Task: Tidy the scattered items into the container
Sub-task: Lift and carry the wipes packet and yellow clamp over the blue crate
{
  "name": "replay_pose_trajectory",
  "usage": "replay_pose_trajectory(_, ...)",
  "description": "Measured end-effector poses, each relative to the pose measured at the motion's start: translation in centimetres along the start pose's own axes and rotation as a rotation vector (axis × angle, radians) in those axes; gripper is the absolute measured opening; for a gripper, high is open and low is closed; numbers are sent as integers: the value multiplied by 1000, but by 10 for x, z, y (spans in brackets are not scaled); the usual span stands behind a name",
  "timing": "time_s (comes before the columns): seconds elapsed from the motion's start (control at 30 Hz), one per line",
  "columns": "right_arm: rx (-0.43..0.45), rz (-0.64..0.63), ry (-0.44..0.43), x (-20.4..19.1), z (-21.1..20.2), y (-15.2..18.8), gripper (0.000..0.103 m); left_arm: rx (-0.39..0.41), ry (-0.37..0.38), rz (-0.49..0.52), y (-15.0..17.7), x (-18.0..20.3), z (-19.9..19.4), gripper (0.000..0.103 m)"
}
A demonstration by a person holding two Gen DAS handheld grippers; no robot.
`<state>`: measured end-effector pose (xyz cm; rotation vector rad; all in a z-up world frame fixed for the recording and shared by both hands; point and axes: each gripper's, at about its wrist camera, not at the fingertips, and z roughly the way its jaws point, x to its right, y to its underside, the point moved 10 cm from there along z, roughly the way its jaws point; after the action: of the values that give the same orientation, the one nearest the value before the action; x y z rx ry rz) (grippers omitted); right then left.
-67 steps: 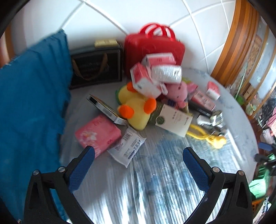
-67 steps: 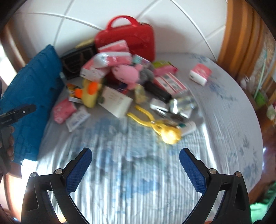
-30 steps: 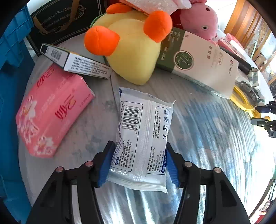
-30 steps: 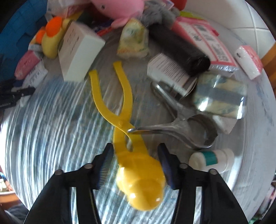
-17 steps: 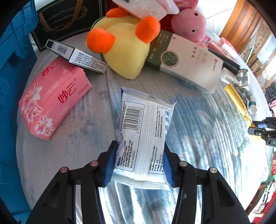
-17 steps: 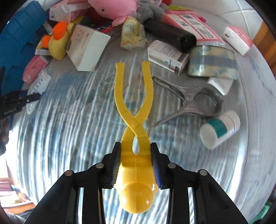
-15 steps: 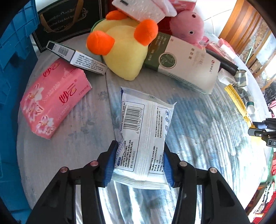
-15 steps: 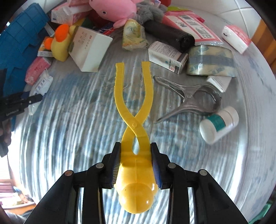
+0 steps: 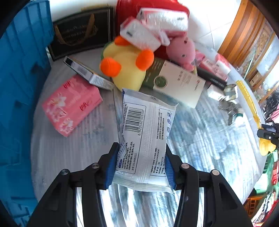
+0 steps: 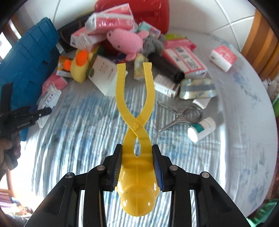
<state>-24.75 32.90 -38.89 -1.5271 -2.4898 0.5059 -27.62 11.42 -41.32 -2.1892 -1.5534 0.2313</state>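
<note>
My left gripper (image 9: 140,164) is shut on a white wet-wipe pack (image 9: 144,132) with a barcode, lifted clear of the table. My right gripper (image 10: 137,167) is shut on the ball end of a yellow plastic snowball tong (image 10: 135,111), whose two handles point away from me. The blue crate (image 9: 19,87) stands at the left edge of the table. In the right wrist view the left gripper (image 10: 41,111) with the wipe pack (image 10: 48,99) shows at the far left beside the blue crate (image 10: 29,59). The right gripper (image 9: 266,134) shows at the right edge of the left wrist view.
A heap lies at the back: yellow duck plush (image 9: 125,68), pink pig plush (image 10: 125,41), pink tissue pack (image 9: 71,103), white and green box (image 9: 176,82), red case (image 10: 151,12), black bag (image 9: 78,38). Metal tongs (image 10: 181,113), a white bottle (image 10: 202,129) and tape (image 10: 197,89) lie right.
Both grippers closed on their items and rose: the wipe pack and the yellow tong have left the table, and the heap now looks smaller and farther below.
</note>
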Motion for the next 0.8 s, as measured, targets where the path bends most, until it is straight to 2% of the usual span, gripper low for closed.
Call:
replay_pose_trajectory(0.2, 88, -14, 4, -5, -52, -3, 33, 67, -10, -20, -15, 0, -47, 47)
replay_pose_trajectory(0.4, 165, 6, -3, -11, -97, -2, 33, 126, -21, 11, -24, 15, -92, 47)
replay_pose_trajectory(0.67, 231, 41, 15, -7, -149, 5, 33, 256, -38, 28, -50, 29, -166, 47)
replay_pose_trajectory(0.8, 276, 43, 27, -8, -176, 3, 33, 292, -40, 23, -62, 31, -199, 47)
